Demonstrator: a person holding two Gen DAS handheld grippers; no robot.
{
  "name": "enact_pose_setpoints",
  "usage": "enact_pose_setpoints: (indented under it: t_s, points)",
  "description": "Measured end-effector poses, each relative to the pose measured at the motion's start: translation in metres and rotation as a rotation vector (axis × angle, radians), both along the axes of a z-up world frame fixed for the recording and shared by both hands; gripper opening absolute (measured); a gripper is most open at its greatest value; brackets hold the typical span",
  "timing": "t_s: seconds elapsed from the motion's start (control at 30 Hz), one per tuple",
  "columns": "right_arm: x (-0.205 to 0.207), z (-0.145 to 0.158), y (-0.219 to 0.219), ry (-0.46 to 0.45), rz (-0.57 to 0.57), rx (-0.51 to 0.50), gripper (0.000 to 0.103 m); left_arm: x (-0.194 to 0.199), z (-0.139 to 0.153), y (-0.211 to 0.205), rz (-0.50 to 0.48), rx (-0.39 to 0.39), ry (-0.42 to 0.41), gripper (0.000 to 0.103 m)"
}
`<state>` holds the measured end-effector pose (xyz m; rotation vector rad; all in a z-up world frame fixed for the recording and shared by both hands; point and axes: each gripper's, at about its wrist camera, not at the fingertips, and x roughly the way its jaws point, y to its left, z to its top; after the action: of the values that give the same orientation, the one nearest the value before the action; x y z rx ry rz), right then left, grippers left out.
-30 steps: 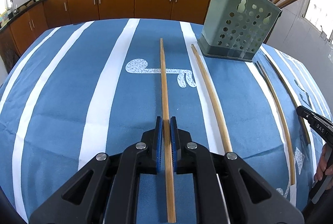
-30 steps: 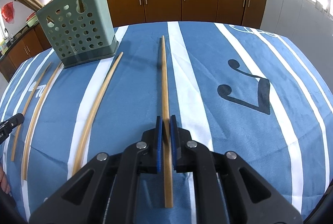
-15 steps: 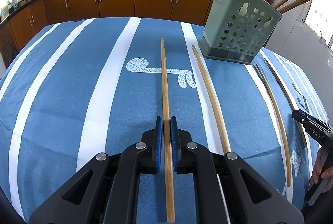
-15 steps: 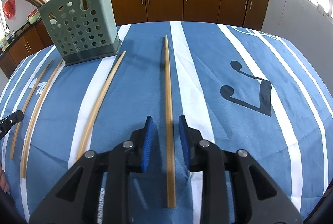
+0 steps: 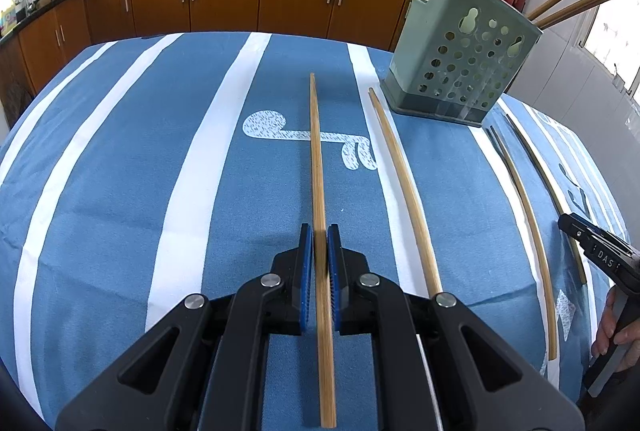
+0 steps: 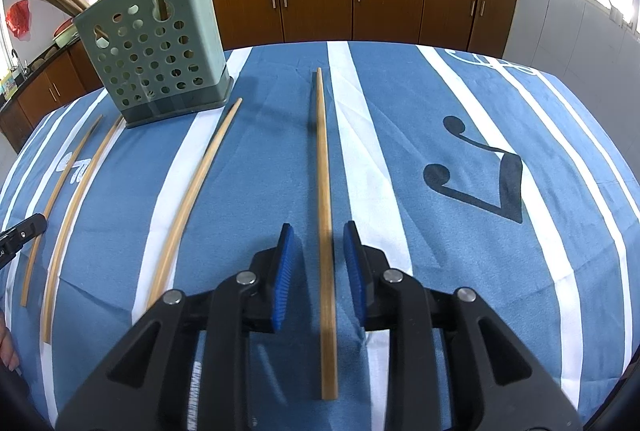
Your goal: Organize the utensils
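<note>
So the green perforated utensil holder (image 5: 460,71) at the far side of the blue striped tablecloth (image 5: 120,191) already has several chopsticks standing in it, sticking out the top and leaning off to one side. That part looks done. Four more are lying loose on the cloth though, so I'd call it maybe halfway.

The left gripper (image 5: 321,263) is clamped onto one chopstick (image 5: 318,191), which lies flat pointing away toward the cabinets, not lifted as far as I can tell. The right gripper (image 6: 319,263) has just opened its jaws, and its chopstick (image 6: 324,191) sits on the cloth between the blue pads without either one pressing on it.

Two other loose chopsticks (image 6: 188,199) (image 6: 76,203) lie between those, nearer the holder, untouched. All four need to go in.
</note>
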<state>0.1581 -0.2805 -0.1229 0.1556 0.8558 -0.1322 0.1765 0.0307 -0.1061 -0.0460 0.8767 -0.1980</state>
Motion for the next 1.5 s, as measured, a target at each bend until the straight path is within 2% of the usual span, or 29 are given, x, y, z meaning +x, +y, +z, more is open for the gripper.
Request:
enact_pose_setpoints:
  t_s: [0.17,0.3,0.47,0.57,1.1,1.3,1.5]
  points:
    - [-0.007,-0.001,0.001,-0.001,0.002,0.004,0.026,-0.008,0.001,-0.003,-0.009,0.030,-0.001,0.009]
    - [-0.013,-0.002,-0.003,-0.004,-0.014,0.029,0.009,-0.020,0.000,0.000,-0.020,0.028,0.001,0.009]
    - [-0.013,0.000,-0.005,-0.007,-0.011,0.041,0.008,-0.025,0.000,-0.003,-0.032,0.067,-0.006,0.007]
    - [-0.017,0.011,-0.008,-0.046,-0.018,0.059,0.008,-0.023,0.003,-0.002,-0.036,0.071,0.001,0.007]
    - [-0.039,0.090,-0.026,-0.296,-0.059,0.073,0.008,-0.030,0.087,0.009,0.010,-0.001,-0.223,0.007]
    - [-0.045,0.111,-0.028,-0.365,-0.063,0.066,0.008,-0.032,0.110,0.012,0.015,-0.037,-0.281,0.007]
    - [-0.047,0.127,-0.028,-0.411,-0.061,0.058,0.008,-0.034,0.125,0.012,0.016,-0.040,-0.322,0.007]
